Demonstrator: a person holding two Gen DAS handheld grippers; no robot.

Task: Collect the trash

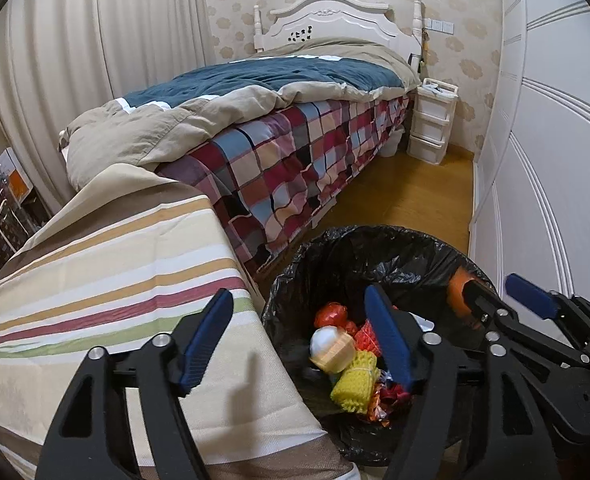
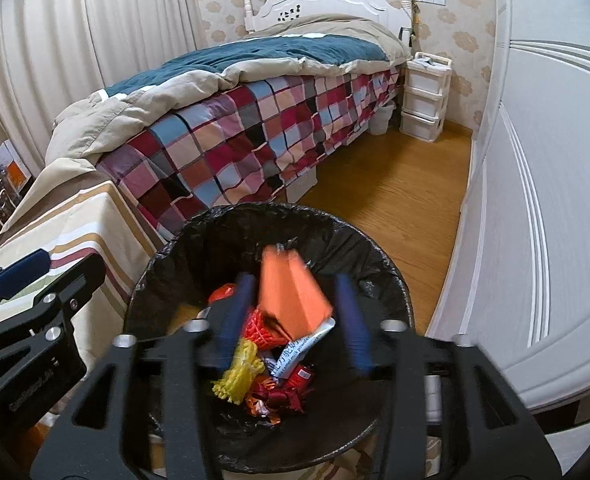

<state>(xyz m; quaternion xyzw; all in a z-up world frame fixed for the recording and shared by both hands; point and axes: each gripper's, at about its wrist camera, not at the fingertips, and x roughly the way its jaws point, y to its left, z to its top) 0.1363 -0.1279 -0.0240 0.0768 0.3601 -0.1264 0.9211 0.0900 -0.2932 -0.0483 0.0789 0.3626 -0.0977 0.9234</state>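
Right wrist view, lower centre: right tool spread wide above the trash bin, black liner over the rim. Blurred orange packet between the blue fingers, touching neither that can be seen; grip not evident. Below it, visible only here: white printed sachet and red mesh. Yellow mesh net and crumpled red foil wrappers on the bin floor. Left tool at left edge, over the striped surface.

Left wrist view, lower half: left tool open, empty, straddling the edge of the striped surface and the trash bin. Shown only here: white-and-cream cup-like item beside the yellow mesh net. Orange packet largely hidden behind the right tool at lower right.

Surroundings, both views: bed with plaid cover and blue-beige duvet, upper centre; white drawer unit beside the headboard; white wardrobe doors along the right edge; wooden floor between bed and wardrobe.
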